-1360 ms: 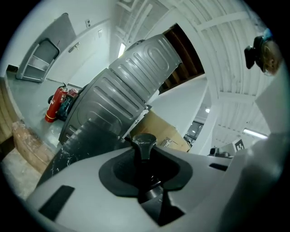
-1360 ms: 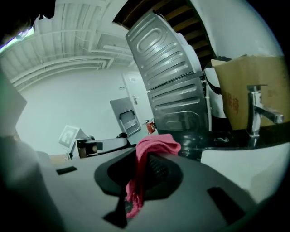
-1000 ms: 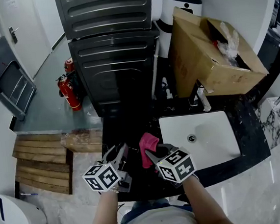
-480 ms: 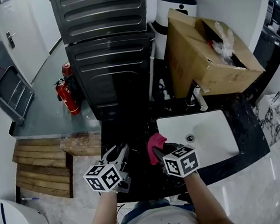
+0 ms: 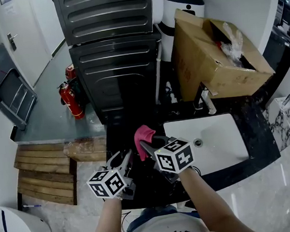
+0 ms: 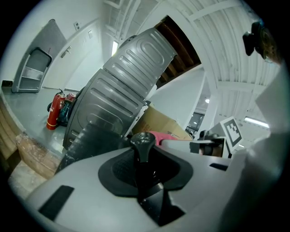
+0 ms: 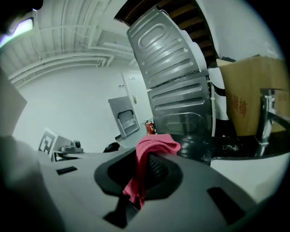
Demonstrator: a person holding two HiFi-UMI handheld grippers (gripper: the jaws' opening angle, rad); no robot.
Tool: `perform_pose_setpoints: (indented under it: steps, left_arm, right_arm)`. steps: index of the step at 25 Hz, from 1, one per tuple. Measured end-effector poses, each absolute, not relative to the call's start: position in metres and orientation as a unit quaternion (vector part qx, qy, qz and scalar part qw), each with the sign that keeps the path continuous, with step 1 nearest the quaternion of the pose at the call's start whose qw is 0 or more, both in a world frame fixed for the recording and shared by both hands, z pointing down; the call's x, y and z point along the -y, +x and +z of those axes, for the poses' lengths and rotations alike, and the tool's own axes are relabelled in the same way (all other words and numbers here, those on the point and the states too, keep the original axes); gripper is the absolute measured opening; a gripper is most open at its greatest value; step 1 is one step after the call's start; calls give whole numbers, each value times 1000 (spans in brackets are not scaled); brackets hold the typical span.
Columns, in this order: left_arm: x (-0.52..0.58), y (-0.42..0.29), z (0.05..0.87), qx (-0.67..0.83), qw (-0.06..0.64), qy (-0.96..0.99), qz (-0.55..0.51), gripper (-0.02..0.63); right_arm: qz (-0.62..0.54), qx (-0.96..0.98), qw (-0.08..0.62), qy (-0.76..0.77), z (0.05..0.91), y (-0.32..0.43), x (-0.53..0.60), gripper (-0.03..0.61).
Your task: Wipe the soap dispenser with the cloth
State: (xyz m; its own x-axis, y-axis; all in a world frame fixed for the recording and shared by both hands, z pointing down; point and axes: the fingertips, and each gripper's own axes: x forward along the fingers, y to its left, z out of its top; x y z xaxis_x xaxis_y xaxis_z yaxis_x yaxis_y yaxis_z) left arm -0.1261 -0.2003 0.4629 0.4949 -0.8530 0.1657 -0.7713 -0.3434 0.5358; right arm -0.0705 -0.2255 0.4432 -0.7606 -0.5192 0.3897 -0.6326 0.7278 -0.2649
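Observation:
In the left gripper view a black soap dispenser (image 6: 144,144) stands upright between the jaws, and my left gripper (image 6: 146,174) is shut on its neck below the pump head. In the head view the left gripper (image 5: 125,162) sits over the black counter (image 5: 131,127), where the dark dispenser is hard to pick out. My right gripper (image 5: 147,146) is shut on a pink cloth (image 5: 143,135), held just right of and above the left gripper. In the right gripper view the cloth (image 7: 152,148) bunches above the right gripper (image 7: 139,179) and hangs down between its jaws. The cloth and dispenser are apart.
A white sink basin (image 5: 216,144) with a faucet (image 5: 206,101) lies to the right. Behind it stands an open cardboard box (image 5: 215,55). Dark stacked machines (image 5: 113,49) rise beyond the counter. A red fire extinguisher (image 5: 70,98) and wooden slats (image 5: 43,168) are on the floor at left.
The right gripper with the pink cloth has moved left and up, closer to the left gripper. The left gripper has kept its place.

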Motion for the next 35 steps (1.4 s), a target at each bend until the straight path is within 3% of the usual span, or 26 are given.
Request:
perform_pose_setpoints:
  steps: [6, 16, 22, 35]
  left_arm:
    - [200, -128, 465, 500, 286, 815, -72, 106]
    - [201, -124, 463, 484, 268, 832, -43, 106]
    - [206, -101, 455, 438, 213, 873, 29, 103]
    - [197, -40, 456, 375, 58, 903, 203, 97]
  right_arm:
    - [223, 903, 151, 335, 463, -55, 233, 49]
    - [256, 846, 237, 404, 512, 2, 226, 49]
    - [283, 835, 174, 439, 492, 37, 224, 49]
    - [284, 827, 135, 467, 471, 73, 219, 49]
